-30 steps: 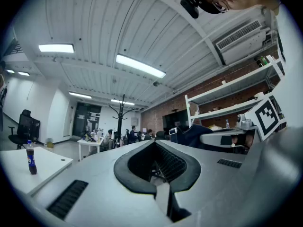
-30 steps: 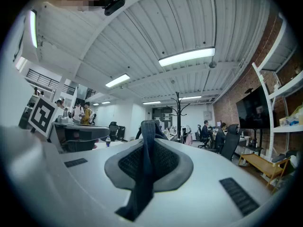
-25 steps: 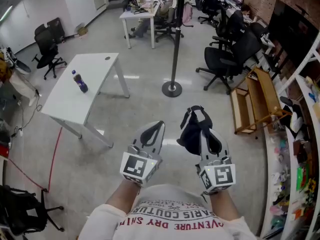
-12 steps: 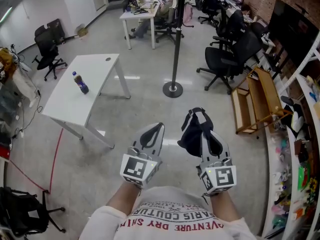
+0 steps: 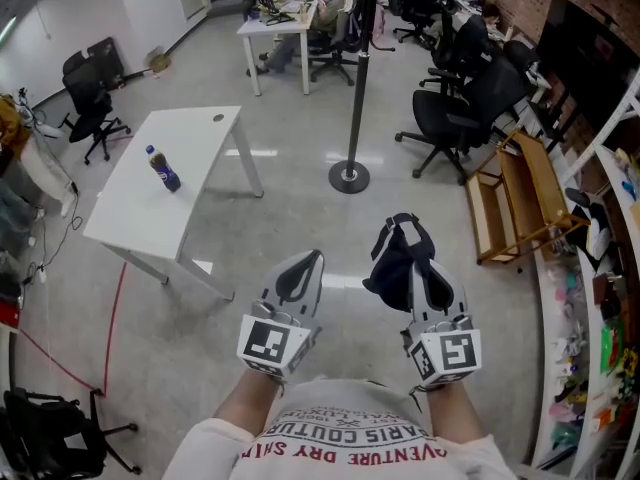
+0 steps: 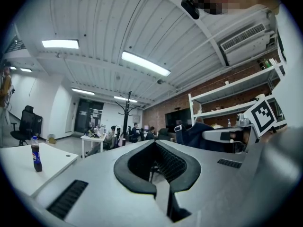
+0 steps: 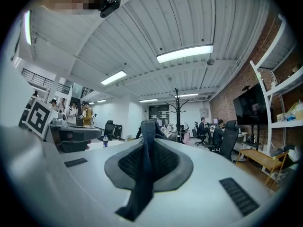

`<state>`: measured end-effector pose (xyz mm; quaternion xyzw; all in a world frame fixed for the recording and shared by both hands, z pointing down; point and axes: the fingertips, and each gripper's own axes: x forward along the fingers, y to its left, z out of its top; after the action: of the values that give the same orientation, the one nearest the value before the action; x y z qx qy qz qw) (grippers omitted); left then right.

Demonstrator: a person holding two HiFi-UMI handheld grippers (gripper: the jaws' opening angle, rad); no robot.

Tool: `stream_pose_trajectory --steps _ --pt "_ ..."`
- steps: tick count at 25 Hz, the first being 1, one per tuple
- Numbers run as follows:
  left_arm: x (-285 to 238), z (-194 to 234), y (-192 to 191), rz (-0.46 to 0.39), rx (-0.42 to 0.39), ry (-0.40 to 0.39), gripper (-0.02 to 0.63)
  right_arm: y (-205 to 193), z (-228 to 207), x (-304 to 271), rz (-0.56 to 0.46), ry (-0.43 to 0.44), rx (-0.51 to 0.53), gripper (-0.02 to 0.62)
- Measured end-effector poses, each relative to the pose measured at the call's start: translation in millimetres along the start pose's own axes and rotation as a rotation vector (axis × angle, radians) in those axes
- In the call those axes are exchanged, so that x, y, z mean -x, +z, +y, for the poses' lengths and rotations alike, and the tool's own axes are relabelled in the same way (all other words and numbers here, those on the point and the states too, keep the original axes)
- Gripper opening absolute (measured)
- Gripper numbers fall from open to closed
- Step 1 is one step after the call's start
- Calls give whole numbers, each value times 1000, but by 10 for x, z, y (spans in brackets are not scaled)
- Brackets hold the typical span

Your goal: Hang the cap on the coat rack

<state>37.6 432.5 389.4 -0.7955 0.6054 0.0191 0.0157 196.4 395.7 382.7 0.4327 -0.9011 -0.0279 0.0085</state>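
Note:
The coat rack (image 5: 357, 78) is a black pole on a round base, standing on the floor ahead of me; its hooked top shows in the left gripper view (image 6: 125, 109) and the right gripper view (image 7: 176, 109). A dark cap (image 5: 393, 256) hangs bunched from my right gripper (image 5: 407, 246), which is shut on it; a strip of the cap's fabric (image 7: 143, 174) runs between the jaws. My left gripper (image 5: 311, 258) is held level beside it, shut with nothing in it. Both grippers are well short of the rack.
A white table (image 5: 135, 208) with a blue-capped bottle (image 5: 162, 168) stands to the left. Black office chairs (image 5: 455, 103) and a wooden bench (image 5: 520, 193) are to the right of the rack. Shelves line the right edge. People sit at desks (image 5: 285, 23) behind the rack.
The view has shifted slightly forward toward the rack. Both grippers keep their pose, and the cap stays in the right one.

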Motion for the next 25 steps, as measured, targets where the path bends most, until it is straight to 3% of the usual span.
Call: stream_pose_trajectory --steps 7,11,20,25 --pt "-105 439 -181 26 27 3 5 -97 155 -458 31 33 -29 26" --pt "-452 624 -220 19 22 25 5 -134 -42 -837 20 63 -28 26" --pt "-2149 897 -251 9 -9 83 5 -230 -1325 -2084 -12 119 -59 26" --pt "-3120 1065 -147 -15 48 111 5 -127 -2091 -2765 -15 153 -48 26"
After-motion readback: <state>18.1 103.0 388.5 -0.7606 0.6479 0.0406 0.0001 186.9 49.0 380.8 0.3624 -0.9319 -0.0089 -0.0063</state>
